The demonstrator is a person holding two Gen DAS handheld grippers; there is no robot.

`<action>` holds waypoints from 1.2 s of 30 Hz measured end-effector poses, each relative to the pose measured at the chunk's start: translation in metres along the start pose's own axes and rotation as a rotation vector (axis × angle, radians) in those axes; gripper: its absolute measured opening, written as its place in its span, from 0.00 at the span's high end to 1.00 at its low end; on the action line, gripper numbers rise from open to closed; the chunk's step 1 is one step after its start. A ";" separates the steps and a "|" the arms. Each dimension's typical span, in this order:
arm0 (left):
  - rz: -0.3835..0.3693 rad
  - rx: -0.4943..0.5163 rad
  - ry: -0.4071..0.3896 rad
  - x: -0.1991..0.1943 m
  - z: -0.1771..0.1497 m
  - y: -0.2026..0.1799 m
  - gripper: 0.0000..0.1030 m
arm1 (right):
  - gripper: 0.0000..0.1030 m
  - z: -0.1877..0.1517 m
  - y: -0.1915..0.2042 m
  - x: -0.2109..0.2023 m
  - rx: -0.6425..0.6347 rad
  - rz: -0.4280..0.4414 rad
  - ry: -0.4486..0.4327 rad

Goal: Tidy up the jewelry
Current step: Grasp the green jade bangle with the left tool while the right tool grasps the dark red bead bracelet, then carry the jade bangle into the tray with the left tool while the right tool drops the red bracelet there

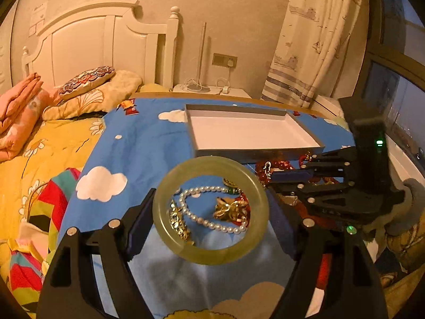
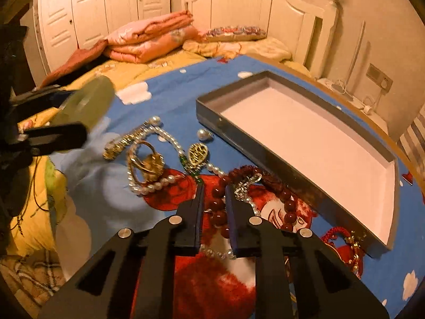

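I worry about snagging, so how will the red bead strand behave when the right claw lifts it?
The red bead strand lies in loose curves, so it will likely hang limp from the right claw, shut on a few beads. It overlaps the pearl necklace, so it may drag that along. Round glossy beads could slip between the pads.

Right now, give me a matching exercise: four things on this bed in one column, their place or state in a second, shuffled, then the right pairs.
Things:
1. green bangle
2. red bead string
3. tray
4. pearl necklace

Place or state:
A. empty, resting on the blue cloth
B. held up in the left tool
C. lying loose on the cloth among gold pieces
D. pinched between the fingers of the right tool

Pairs: 1-B, 2-D, 3-A, 4-C
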State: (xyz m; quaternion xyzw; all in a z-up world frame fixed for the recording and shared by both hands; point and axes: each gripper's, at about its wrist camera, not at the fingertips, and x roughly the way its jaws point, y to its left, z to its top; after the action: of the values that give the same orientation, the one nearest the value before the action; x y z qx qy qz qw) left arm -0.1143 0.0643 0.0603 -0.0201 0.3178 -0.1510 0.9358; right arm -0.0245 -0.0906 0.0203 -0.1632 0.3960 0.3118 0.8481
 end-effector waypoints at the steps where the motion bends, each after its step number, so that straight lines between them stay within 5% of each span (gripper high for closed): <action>1: 0.002 -0.001 0.000 -0.001 0.000 0.000 0.24 | 0.86 0.000 -0.002 0.002 0.003 0.004 -0.001; 13: -0.018 0.023 0.014 0.001 0.001 -0.014 0.24 | 0.88 -0.009 0.009 -0.004 -0.069 -0.070 -0.045; 18: -0.017 0.033 0.013 -0.001 0.004 -0.019 0.24 | 0.88 -0.008 -0.039 -0.058 0.175 0.043 -0.227; 22: -0.028 0.038 0.018 0.005 0.005 -0.024 0.24 | 0.88 -0.011 -0.073 -0.083 0.300 0.103 -0.289; 36: -0.089 0.101 0.036 0.037 0.031 -0.064 0.24 | 0.88 -0.030 -0.116 -0.112 0.413 0.037 -0.373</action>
State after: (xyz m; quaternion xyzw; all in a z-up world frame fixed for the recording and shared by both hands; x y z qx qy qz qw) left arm -0.0850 -0.0091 0.0722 0.0156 0.3256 -0.2087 0.9221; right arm -0.0209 -0.2384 0.0916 0.0803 0.2912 0.2645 0.9159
